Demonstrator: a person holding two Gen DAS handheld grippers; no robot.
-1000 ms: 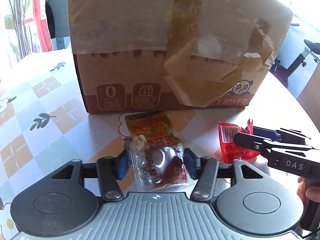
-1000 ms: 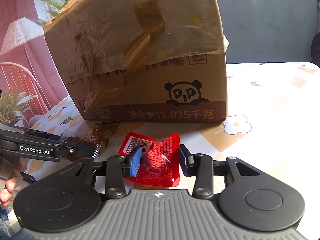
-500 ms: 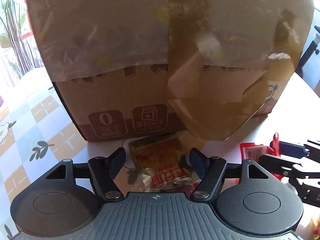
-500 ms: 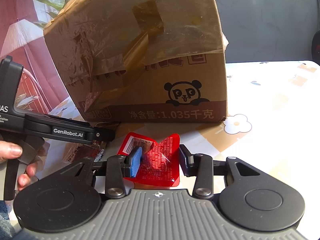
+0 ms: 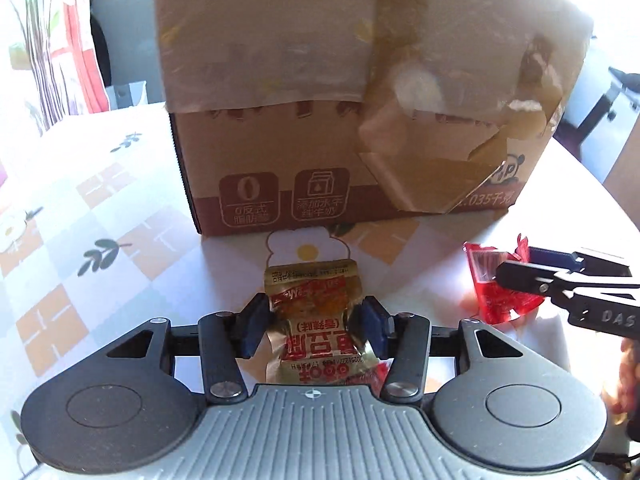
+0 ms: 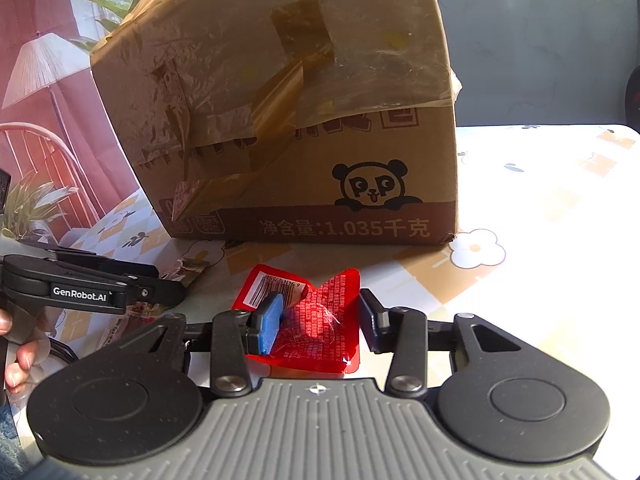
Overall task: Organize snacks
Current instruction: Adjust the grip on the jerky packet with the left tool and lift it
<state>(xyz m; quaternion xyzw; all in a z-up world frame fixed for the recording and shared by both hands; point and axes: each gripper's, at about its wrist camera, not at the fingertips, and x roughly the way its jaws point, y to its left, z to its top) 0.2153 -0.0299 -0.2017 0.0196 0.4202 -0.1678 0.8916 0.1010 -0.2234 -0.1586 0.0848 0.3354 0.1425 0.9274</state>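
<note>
Sunny room, with a tabletop [image 5: 92, 216] covered in a checked cloth printed with flowers and leaves, and a big brown cardboard box [image 5: 360, 120] with torn tape and plastic film sitting in the middle of it. A red patterned curtain hangs behind it on one side.

Progress-wise I'd say this is nowhere near done. From here I can't see into the box, so no idea what's already inside. Two snacks are still out on the cloth in front of the box: a gold foil snack packet with red lettering [image 5: 316, 320] just in front of the box's front face, and a crinkly red plastic snack packet [image 6: 316, 320] off toward the box's panda-logo corner. There's also a hint of another red wrapper under the gold one, but it's too hidden to call.

The left hand-held gripper [image 5: 312, 326] is angled down at the gold packet, its jaws closing, blue pads already pressing into the sides so the foil is pinched and buckled. The right hand-held gripper [image 6: 318, 320] also tilts down in front of the box, its jaws partly shut on the red packet. The near pad sits on the packet, and the far one is at its edge. Both look like grabs before a lift, with the box my guess for where they go.
</note>
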